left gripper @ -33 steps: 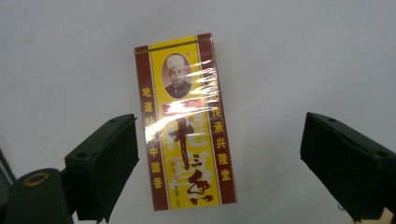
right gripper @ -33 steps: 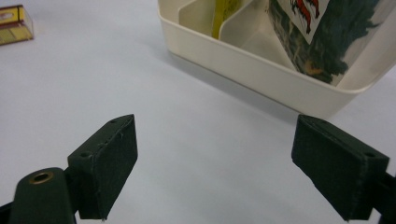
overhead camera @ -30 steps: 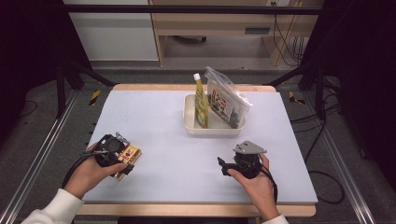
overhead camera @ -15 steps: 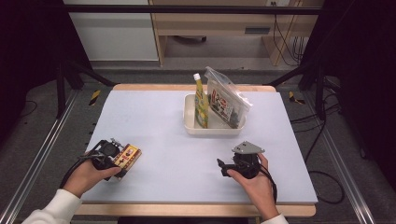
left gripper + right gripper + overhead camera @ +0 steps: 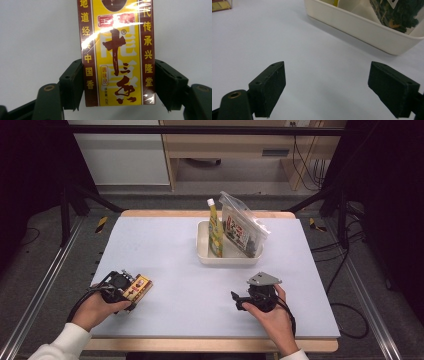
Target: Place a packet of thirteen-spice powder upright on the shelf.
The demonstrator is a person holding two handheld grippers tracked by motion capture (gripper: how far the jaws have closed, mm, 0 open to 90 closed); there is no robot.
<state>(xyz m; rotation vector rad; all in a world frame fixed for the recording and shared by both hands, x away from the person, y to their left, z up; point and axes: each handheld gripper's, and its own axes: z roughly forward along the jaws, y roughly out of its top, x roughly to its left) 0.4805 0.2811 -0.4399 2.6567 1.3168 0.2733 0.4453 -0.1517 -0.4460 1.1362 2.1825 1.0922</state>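
Jaws of the left gripper (image 5: 116, 82) clamp the yellow box (image 5: 117, 52) between them, sides pinched.

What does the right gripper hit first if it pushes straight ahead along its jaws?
Probably the near wall of the shallow cream plastic tray. The right gripper has its jaws wide apart with bare white tabletop between it and the tray, though depth is unclear.

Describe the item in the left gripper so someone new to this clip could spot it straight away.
Start at the pale table and go to its near left corner, well away from the cream tub at the far middle. There the left gripper is shut on a small flat box. Unlike the tub's bottle and bag, it is yellow with brown borders and Chinese lettering.
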